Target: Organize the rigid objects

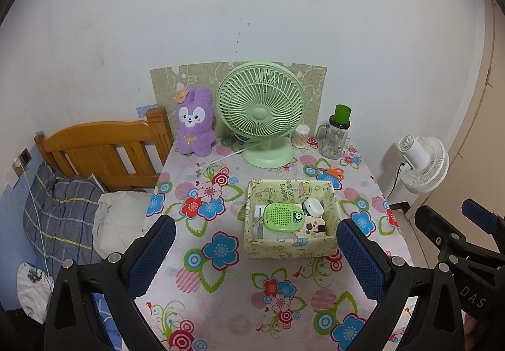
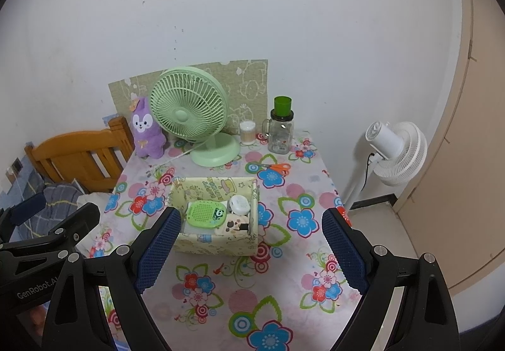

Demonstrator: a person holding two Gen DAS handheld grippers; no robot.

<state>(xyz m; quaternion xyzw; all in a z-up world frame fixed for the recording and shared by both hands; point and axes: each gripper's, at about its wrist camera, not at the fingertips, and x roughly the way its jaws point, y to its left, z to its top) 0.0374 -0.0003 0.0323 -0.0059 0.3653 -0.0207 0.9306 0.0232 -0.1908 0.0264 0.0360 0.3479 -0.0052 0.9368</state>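
Observation:
A pale yellow cartoon-print box (image 1: 334,197) (image 2: 217,246) sits mid-table on the floral cloth. Inside lie a green perforated gadget (image 1: 282,218) (image 2: 206,214), a white round case (image 1: 314,206) (image 2: 239,204) and a cow-patterned item (image 1: 314,227) (image 2: 234,223). Orange-handled scissors (image 1: 331,172) (image 2: 277,167) lie behind the box. My left gripper (image 1: 254,259) is open and empty, in front of the box. My right gripper (image 2: 251,251) is open and empty, held near the box's front right.
At the table's back stand a green desk fan (image 1: 261,111) (image 2: 189,104), a purple plush rabbit (image 1: 193,127), a cotton-swab jar (image 1: 300,136) and a glass mug with green lid (image 1: 335,136). A wooden bed (image 1: 94,155) lies left; a white floor fan (image 2: 394,155) stands right.

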